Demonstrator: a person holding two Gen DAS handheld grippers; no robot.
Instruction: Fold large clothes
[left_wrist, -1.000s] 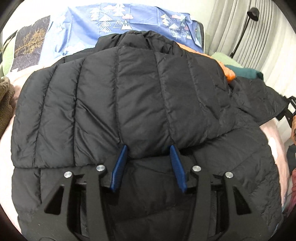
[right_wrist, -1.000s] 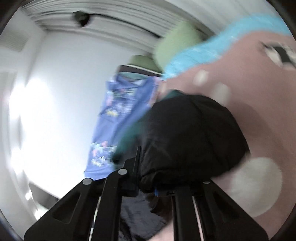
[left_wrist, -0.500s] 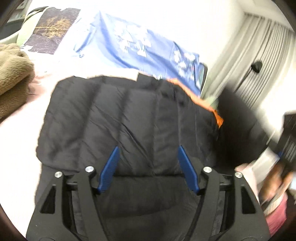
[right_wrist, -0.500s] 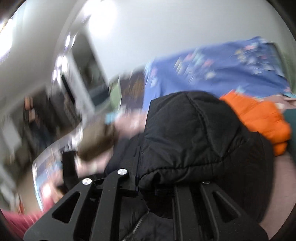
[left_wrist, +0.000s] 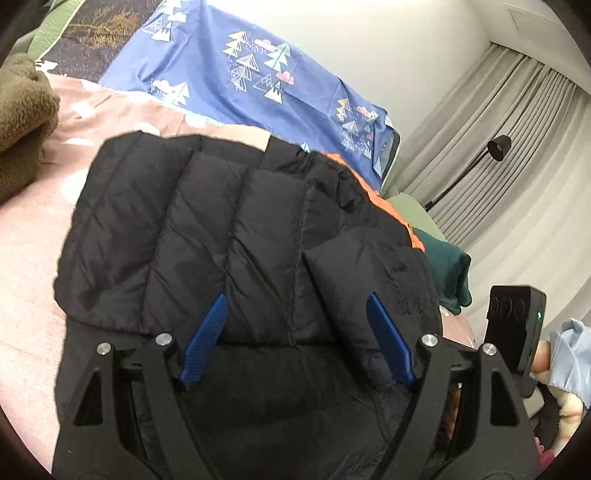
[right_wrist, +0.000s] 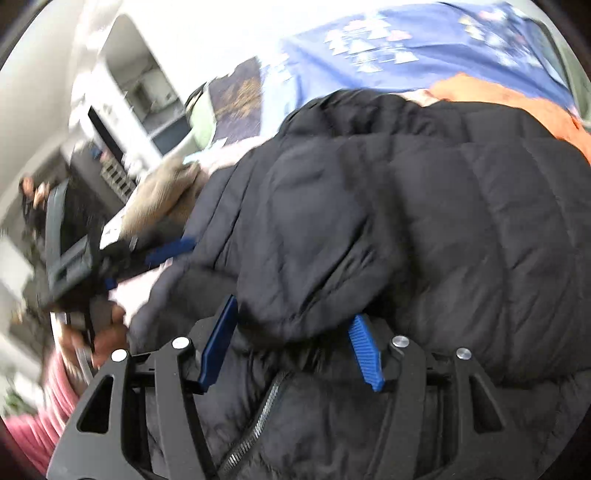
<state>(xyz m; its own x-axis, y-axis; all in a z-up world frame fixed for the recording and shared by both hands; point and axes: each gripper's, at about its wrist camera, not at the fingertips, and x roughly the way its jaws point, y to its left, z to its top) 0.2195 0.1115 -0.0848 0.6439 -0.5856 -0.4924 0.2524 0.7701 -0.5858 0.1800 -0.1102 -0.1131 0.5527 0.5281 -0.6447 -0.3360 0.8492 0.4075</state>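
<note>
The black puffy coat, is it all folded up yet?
Nearly. The black puffy coat lies on the pink bed cover with its top part doubled over the bottom, and a sleeve seems tucked on top. Left gripper and right gripper are both open, holding nothing. The zipper end sticks out underneath, so it may want another fold.

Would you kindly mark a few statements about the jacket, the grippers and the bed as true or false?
1. The jacket is black and quilted. True.
2. The left gripper is shut on a sleeve. False: its jaws stand wide open over the jacket.
3. An orange garment lies beyond the jacket. True.
4. The right gripper is open. True.
5. The patterned cloth at the head of the bed is red. False: it is blue with trees.
6. The jacket's zipper shows in the left wrist view. False: it shows in the right wrist view.
</note>
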